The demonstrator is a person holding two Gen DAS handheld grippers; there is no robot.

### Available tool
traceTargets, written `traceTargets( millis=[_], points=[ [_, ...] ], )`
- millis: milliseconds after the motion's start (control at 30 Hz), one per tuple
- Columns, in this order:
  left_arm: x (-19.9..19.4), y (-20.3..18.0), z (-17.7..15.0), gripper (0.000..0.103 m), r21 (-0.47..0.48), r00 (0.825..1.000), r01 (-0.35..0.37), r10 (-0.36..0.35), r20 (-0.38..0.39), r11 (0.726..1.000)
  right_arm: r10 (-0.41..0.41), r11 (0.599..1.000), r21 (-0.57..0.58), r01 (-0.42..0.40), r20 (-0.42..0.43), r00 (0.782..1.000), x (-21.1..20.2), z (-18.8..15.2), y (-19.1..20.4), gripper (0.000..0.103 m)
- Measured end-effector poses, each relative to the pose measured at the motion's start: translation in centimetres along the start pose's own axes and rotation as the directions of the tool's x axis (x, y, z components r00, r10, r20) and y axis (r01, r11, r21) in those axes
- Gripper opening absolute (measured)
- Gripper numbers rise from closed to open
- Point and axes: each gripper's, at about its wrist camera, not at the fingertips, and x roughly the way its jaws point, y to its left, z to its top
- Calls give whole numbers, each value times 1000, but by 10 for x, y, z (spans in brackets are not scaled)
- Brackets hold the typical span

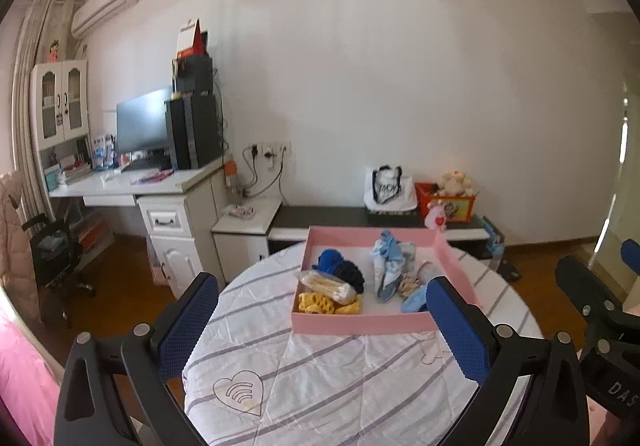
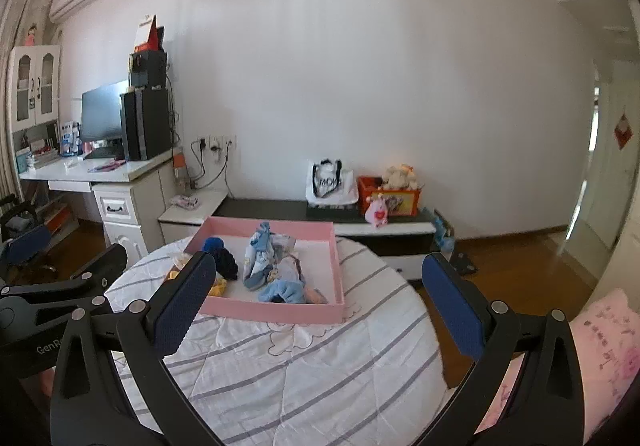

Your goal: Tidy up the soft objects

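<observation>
Item: pink tray (image 1: 360, 326), shallow, rectangular, set toward the far edge of the round table (image 1: 320, 386), which is covered in a white cloth with grey stripes.

Contents, left wrist view: bright blue knit piece (image 1: 330, 260) near the far left corner; dark navy knit piece (image 1: 352, 274) just beside it; clear packet of pale sticks (image 1: 326, 286) along the left wall, lying over a yellow crocheted piece (image 1: 320, 304) at the near left corner; light blue patterned cloth bundle (image 1: 388, 266) near the middle; small light blue soft items (image 1: 414, 300) at the near right corner, partly hidden behind my finger.

My left tongs (image 1: 322, 326): spread wide, holding nothing, raised over the near part of the tabletop. The tray lies ahead between the two fingers; the right pad overlaps its near right corner in view, though I cannot tell whether it touches.

My right tongs (image 2: 328, 308): likewise spread wide and empty, beside the left tongs. From here the tray sits ahead and left of centre, its near left corner behind the left pad.

Background: white desk (image 1: 132, 185) with monitor (image 1: 142, 121) at left wall.
</observation>
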Motion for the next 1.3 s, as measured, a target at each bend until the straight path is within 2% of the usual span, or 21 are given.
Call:
traceTargets(
  millis=[200,600,1300],
  points=[
    [-41,-1,-6,103,2,997,10,-10,76,1000,-26,1000,-1,26,54,998,-30,2,-2,103],
    [-95,2,-21,103,0,985,37,-37,167,999,-66,998,17,64,162,985,-82,7,-6,103],
    [-120,-3,-36,103,-22,972,15,-9,233,1000,-65,998,1,67,251,966,-119,6,-5,103]
  ],
)
